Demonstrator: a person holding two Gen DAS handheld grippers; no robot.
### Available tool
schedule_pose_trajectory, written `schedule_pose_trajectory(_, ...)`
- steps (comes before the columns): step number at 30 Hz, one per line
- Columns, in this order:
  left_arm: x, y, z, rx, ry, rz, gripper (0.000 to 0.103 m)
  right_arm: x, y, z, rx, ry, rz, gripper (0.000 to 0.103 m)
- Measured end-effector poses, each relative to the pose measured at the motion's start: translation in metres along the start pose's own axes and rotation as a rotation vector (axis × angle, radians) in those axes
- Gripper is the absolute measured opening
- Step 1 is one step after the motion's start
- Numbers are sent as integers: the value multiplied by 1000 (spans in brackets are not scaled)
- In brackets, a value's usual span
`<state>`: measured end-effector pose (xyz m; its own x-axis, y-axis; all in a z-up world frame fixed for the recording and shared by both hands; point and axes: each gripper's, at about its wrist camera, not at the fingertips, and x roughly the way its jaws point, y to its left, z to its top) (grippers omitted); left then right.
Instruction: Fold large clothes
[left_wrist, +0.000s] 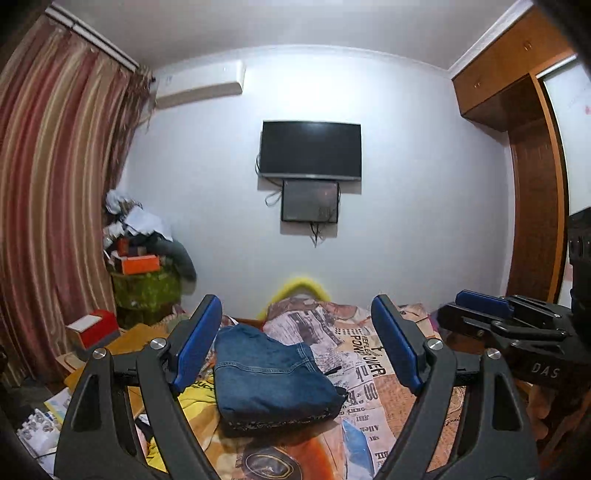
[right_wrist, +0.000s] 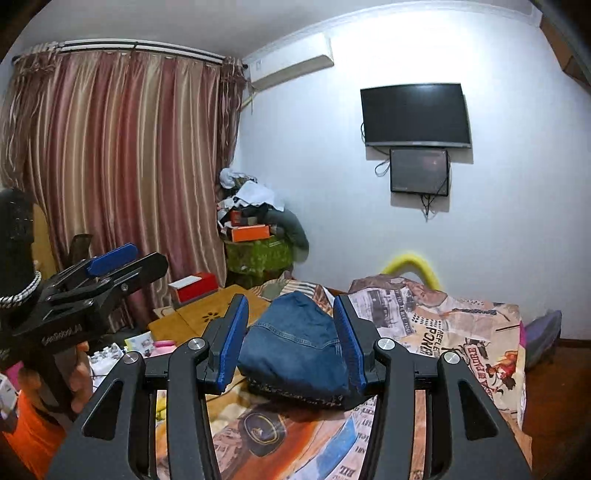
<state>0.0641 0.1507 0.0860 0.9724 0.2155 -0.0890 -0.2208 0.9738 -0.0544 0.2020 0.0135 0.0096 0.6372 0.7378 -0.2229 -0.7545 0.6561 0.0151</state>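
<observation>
I see the folded jeans (left_wrist: 273, 376) lying on the printed bedspread (left_wrist: 365, 373), near the middle of the bed, at about 6 o'clock under the wall television (left_wrist: 310, 151). My left gripper (left_wrist: 295, 339) hangs above them with jaws spread wide and nothing between the pads. My right gripper (right_wrist: 291, 339) is partly parted, also empty; the jeans show in its gap but lie well beyond. At 9 o'clock of the jeans sits a wooden lap table (right_wrist: 207, 314) with a red box (right_wrist: 192, 286); striped curtains (right_wrist: 122, 155) hang behind.

Folded jeans (right_wrist: 295, 343) on printed bedspread (right_wrist: 461, 332)
</observation>
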Motion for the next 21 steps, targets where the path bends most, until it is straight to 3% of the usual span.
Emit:
schedule_pose_trajectory(2, -15, -8, -5, 8, -22, 24, 87, -10, 4, -3, 12, -19, -10, 48)
schedule_pose_trajectory(5, -31, -12, -10, -11, -40, 29, 98, -19, 2, -8, 36, -45, -18, 62)
schedule_pose_trajectory(7, -39, -12, -13, -20, -48, 30, 102, -27, 5, -9, 25, -65, -70, 74)
schedule_pose_trajectory(10, -48, -15, -18, -14, -50, 54, 103, -33, 8, -12, 14, -83, -122, 92)
schedule_pose_trajectory(13, -56, -17, -23, -8, -46, 67, 103, -38, 11, -14, 3, -98, -133, 102)
schedule_pose_trajectory(21, -51, -14, -31, -24, -20, 78, 103, -34, 16, -12, -8, -87, -143, 102)
